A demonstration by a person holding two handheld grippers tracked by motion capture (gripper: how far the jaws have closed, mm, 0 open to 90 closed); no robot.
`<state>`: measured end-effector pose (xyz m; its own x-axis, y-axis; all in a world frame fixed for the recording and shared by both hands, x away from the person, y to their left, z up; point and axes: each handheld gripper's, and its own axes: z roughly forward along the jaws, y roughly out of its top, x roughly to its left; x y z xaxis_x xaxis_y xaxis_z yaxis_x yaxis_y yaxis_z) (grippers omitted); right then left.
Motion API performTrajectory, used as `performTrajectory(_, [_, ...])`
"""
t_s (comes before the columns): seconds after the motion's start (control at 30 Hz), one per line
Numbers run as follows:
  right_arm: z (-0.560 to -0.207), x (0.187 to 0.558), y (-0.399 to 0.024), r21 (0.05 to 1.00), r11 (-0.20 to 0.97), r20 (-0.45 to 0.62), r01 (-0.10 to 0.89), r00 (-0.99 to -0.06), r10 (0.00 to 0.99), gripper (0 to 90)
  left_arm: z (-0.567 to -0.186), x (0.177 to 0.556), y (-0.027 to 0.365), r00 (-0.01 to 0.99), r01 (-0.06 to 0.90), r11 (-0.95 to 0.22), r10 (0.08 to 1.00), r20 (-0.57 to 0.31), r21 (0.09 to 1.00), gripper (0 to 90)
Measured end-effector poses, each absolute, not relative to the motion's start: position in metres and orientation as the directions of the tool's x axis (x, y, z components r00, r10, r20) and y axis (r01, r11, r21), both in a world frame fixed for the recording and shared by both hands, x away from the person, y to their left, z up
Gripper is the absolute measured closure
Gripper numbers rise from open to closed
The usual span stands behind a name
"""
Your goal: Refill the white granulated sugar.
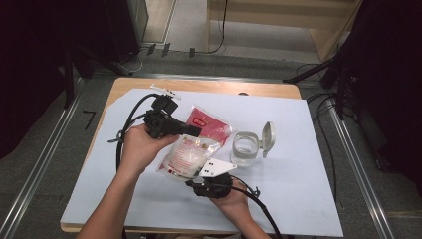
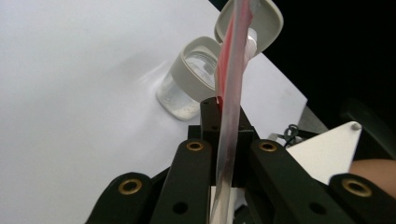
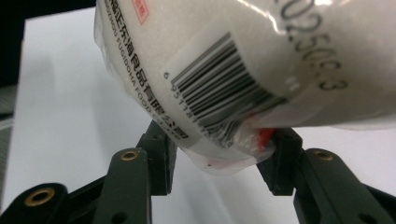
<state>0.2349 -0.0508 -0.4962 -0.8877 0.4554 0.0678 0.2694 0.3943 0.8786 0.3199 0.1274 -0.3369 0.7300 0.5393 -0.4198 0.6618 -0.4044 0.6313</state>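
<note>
A clear plastic bag (image 1: 188,152) of white grains with a red top (image 1: 211,124) is held above the table between both grippers. My left gripper (image 1: 195,131) is shut on the bag's flat red upper edge (image 2: 232,79), which runs thin between its jaws (image 2: 227,116). My right gripper (image 1: 201,175), under its grey plate (image 1: 217,168), is closed on the bag's lower corner (image 3: 233,154). A barcode (image 3: 224,88) faces that camera. A clear jar (image 1: 244,149) stands open just right of the bag, its hinged lid (image 1: 268,138) tipped up.
A white sheet (image 1: 298,169) covers the wooden table (image 1: 124,85). Cables (image 1: 130,112) trail from both grippers. In the left gripper view the jar (image 2: 187,84) and its lid (image 2: 268,23) sit just beyond the bag. Dark floor and rails surround the table.
</note>
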Motion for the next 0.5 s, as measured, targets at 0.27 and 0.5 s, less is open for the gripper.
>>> performTrajectory(0.27, [-0.489,0.235,-0.053,0.888,0.318,0.166,0.333,-0.876,0.453,56.6,-0.353,0.324,0.119,0.788,0.606,-0.504,0.486,-0.378,0.615,80.0])
performTrajectory(0.5, [-0.482,0.232,-0.055,0.879,0.316,0.178,0.357,-0.86,0.478,56.5,-0.356,0.328,0.119,0.739,0.673,-0.496,0.473,-0.479,0.549,86.2])
